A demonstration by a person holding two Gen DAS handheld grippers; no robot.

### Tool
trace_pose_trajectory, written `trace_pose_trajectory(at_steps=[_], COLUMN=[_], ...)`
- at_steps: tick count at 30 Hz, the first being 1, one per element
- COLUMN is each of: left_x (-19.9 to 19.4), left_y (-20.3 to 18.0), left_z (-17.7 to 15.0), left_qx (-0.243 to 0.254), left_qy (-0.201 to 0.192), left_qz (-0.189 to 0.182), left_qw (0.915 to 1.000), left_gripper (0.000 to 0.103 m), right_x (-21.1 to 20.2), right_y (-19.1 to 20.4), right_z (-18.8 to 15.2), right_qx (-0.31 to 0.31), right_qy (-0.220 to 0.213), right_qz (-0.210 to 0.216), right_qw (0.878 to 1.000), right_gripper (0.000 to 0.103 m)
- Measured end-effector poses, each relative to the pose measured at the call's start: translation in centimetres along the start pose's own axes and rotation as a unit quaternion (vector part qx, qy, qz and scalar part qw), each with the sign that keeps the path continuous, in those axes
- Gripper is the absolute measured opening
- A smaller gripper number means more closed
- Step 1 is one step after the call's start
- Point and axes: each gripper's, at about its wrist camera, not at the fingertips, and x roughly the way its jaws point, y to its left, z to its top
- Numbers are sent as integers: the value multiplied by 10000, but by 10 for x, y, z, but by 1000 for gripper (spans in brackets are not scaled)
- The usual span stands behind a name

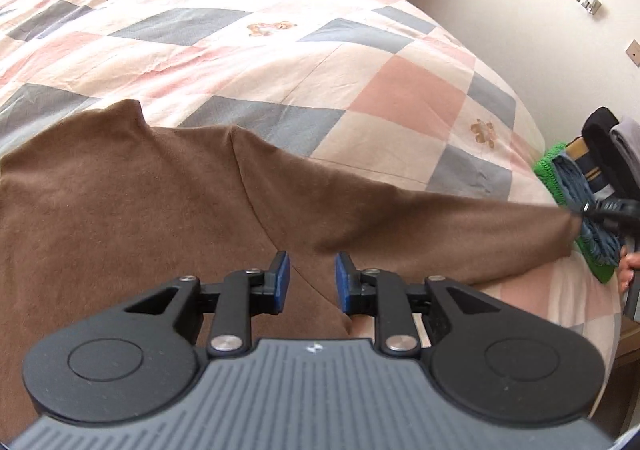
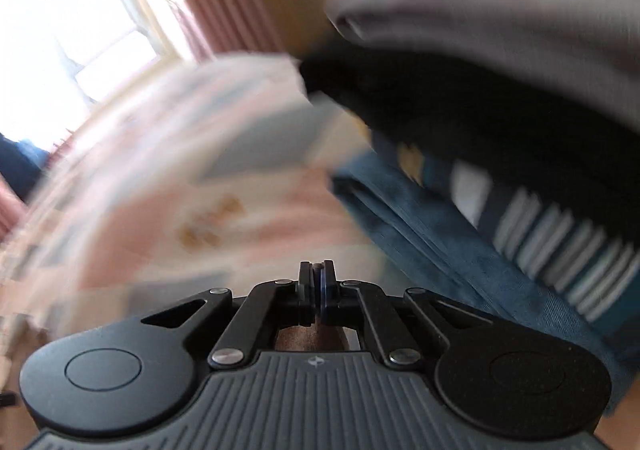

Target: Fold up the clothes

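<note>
My left gripper [image 1: 309, 277] hangs parted over the soft brown long-sleeved top [image 1: 120, 202] spread on the patchwork quilt [image 1: 248, 62] — my right gripper [image 2: 317, 282], clamped on its cuff [image 1: 570, 226], could topple the folded stack [image 1: 592, 178] alongside.

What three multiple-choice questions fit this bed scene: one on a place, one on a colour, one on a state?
1. Where is the stack of folded clothes? A on the windowsill; B at the quilt's right edge; C on the floor.
2. What colour is the spread-out top? A green; B white; C brown.
3. How is the left gripper? A open; B shut on a sleeve; C shut on nothing.
Answers: B, the stack sits by the quilt's edge in the left wrist view; C, the top lying across the quilt is brown; A, the left gripper's blue pads stand apart above the cloth.
</note>
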Motion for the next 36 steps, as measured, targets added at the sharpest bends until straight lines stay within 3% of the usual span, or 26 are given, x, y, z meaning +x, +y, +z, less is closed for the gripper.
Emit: trace_pose_trajectory(at_steps=[3, 7, 8, 10, 11, 12, 16, 18, 20, 23, 25, 26, 27, 30, 34, 36], left_x=[12, 29, 35, 51, 58, 62, 60, 62, 65, 72, 78, 81, 85, 94, 110, 118], left_y=[1, -4, -6, -12, -13, -14, -16, -15, -13, -9, -8, -8, -8, -10, -18, -29], left_z=[3, 14, 18, 28, 33, 36, 35, 34, 36, 42, 45, 46, 47, 53, 63, 63], left_qx=[37, 186, 245, 318, 318, 292, 175, 197, 105, -66, -39, -5, 42, 210, 308, 551], left_qy=[76, -30, -65, -40, -6, 7, -62, -63, -22, 48, 131, 181, 236, 302, 297, 347], left_qz=[47, -127, -164, -12, 82, 95, -190, -164, -117, -216, -207, -185, -151, -30, 134, 361], left_qw=[10000, 9997, 9995, 9995, 9995, 9995, 9996, 9997, 9999, 9997, 9997, 9997, 9996, 9993, 9990, 9972], left_gripper=[20, 22, 23, 25, 25, 25, 25, 25, 25, 25, 25, 25, 24, 24, 24, 24], right_x=[21, 16, 14, 10, 7, 4, -24, -25, -16, 4, 12, 14, 13, -12, -63, -71], right_y=[-2, 2, 1, -6, -11, -16, -28, -38, -47, -57, -62, -64, -62, -50, -47, -50], right_z=[-10, -17, -18, -17, -18, -18, -37, -49, -58, -74, -86, -90, -91, -85, -78, -86], right_qx=[50, 353, 388, 539, 712, 903, 835, 1073, 1609, 2628, 3153, 3338, 3445, 3101, 2916, 2855], right_qy=[211, -49, -147, -224, -153, -98, -106, 129, 264, 343, 171, 109, 52, -115, -170, 30], right_qz=[-530, -1129, -1107, -795, -559, -283, 339, 597, 740, 897, 980, 1054, 1089, 823, 351, 22], right_qw=[9984, 9930, 9930, 9951, 9958, 9955, 9959, 9923, 9838, 9601, 9438, 9367, 9325, 9471, 9557, 9584], right_gripper=[0, 0, 1, 14, 37, 43, 40, 40, 40, 39, 29, 6, 4, 3, 2, 2])
